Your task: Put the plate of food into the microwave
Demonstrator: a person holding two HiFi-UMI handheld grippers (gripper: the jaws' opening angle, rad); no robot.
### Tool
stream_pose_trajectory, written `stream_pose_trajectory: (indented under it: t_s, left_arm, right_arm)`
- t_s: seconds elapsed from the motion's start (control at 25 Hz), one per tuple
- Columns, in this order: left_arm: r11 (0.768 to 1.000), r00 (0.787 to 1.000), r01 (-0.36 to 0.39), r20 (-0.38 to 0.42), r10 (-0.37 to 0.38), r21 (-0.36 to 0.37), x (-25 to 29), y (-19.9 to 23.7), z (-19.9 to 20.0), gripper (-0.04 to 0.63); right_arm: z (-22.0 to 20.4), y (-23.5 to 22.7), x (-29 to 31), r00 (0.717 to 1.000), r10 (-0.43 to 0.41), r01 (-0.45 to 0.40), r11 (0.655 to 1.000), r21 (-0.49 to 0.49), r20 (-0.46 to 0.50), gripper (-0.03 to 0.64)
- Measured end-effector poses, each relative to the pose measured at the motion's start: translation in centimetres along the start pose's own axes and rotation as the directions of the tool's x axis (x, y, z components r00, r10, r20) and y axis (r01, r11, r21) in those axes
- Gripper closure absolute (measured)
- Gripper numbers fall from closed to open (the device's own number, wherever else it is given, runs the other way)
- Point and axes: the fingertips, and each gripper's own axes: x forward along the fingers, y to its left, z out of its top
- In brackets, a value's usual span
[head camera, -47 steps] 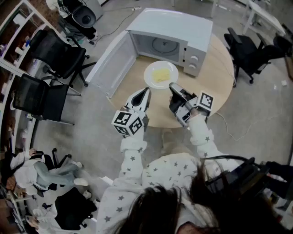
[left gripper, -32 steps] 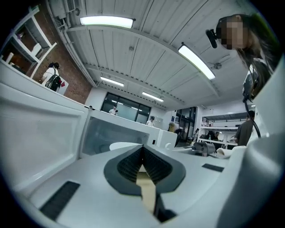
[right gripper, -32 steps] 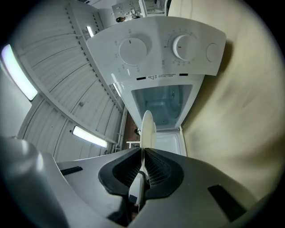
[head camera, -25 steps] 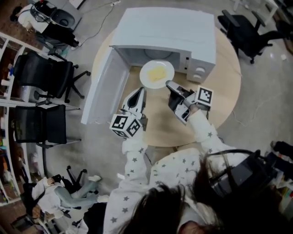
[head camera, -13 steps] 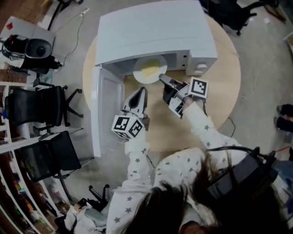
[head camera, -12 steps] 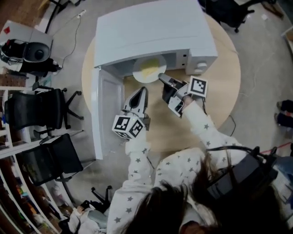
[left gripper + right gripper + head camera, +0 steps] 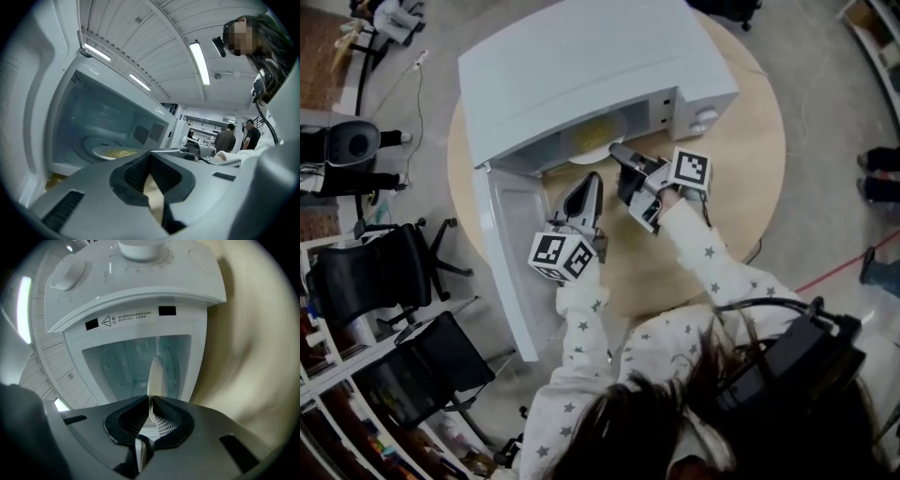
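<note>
The white microwave (image 7: 581,66) stands on the round wooden table (image 7: 731,187) with its door (image 7: 511,253) swung open to the left. A white plate (image 7: 592,142) of yellow food sits mostly inside the cavity, just above the turntable. My right gripper (image 7: 619,153) is shut on the plate's near rim at the cavity's mouth. In the right gripper view the plate (image 7: 156,373) shows edge-on between the pads of this gripper (image 7: 150,399). My left gripper (image 7: 592,178) hovers shut and empty in front of the opening. In its view the plate (image 7: 110,152) lies inside, beyond the left gripper (image 7: 151,153).
The control panel with two knobs (image 7: 698,117) is right of the cavity. The open door juts past the table's left edge. Black office chairs (image 7: 384,272) stand on the floor at the left. Other people (image 7: 225,140) stand far off in the room.
My right gripper has carried the plate forward from in front of the microwave into the cavity. The left gripper has kept its place in front of the opening.
</note>
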Motion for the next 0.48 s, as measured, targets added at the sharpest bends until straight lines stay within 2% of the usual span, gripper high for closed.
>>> stream_pose_trajectory:
  t_s: [0.48]
  left_arm:
    - [1.0,1.0,-0.007,-0.004,0.007,-0.006,1.5,2.0,0.5,0.594]
  right_arm:
    - [0.8,-0.2,2.4,1.0,-0.028,0.028,1.0,-0.008,0.002,0.6]
